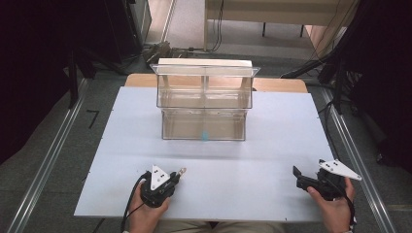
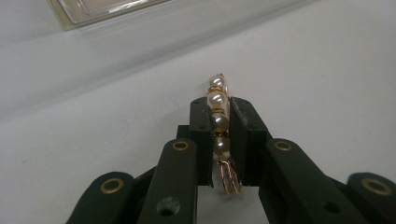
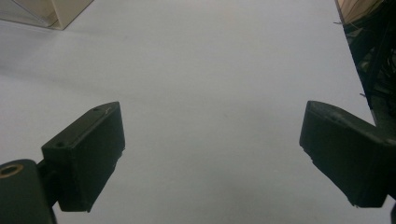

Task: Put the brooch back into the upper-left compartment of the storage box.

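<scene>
White table top (image 1: 272,160) on a wooden-edged table, clear plastic two-tier organiser (image 1: 204,99) standing at its far middle, small blue thing (image 1: 205,136) at the organiser's front base

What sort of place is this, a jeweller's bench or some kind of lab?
Probably a lab or test room, not a shop. A plain white board serves as the table, cables trail over the floor behind it, and a person works handheld grippers; the left gripper pinches a pearl bracelet.
</scene>
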`<state>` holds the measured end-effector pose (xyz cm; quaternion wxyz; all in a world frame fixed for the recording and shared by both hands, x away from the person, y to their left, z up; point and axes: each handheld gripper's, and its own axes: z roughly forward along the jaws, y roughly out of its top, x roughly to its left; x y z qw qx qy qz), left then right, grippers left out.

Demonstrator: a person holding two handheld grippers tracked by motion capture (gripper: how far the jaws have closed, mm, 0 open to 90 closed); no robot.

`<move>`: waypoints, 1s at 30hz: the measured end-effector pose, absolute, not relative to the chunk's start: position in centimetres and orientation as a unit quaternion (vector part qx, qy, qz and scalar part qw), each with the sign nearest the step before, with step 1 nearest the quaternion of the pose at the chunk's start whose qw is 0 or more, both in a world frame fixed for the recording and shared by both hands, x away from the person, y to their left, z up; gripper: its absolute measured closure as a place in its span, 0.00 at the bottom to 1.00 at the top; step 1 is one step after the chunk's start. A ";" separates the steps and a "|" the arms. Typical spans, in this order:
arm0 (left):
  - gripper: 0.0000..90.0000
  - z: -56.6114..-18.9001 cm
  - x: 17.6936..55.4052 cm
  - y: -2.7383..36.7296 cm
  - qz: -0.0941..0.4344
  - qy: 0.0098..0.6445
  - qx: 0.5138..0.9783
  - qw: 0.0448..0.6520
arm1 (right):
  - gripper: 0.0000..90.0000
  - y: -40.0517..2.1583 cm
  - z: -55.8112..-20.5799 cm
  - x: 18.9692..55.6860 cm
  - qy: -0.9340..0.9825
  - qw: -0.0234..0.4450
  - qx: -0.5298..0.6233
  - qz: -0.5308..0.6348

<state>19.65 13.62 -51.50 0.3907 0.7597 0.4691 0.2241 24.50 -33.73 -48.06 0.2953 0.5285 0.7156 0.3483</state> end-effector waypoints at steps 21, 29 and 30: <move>0.88 -50.3 18.9 13.7 0.246 0.454 0.749 0.415 | 0.06 -33.7 -48.0 24.5 0.716 0.296 0.528 0.348; 0.88 -49.6 18.8 14.3 0.256 0.457 0.737 0.428 | 0.06 -33.7 -48.0 24.5 0.716 0.296 0.528 0.348; 0.88 -49.6 18.8 14.3 0.256 0.457 0.737 0.428 | 0.06 -33.7 -48.0 24.5 0.716 0.296 0.528 0.348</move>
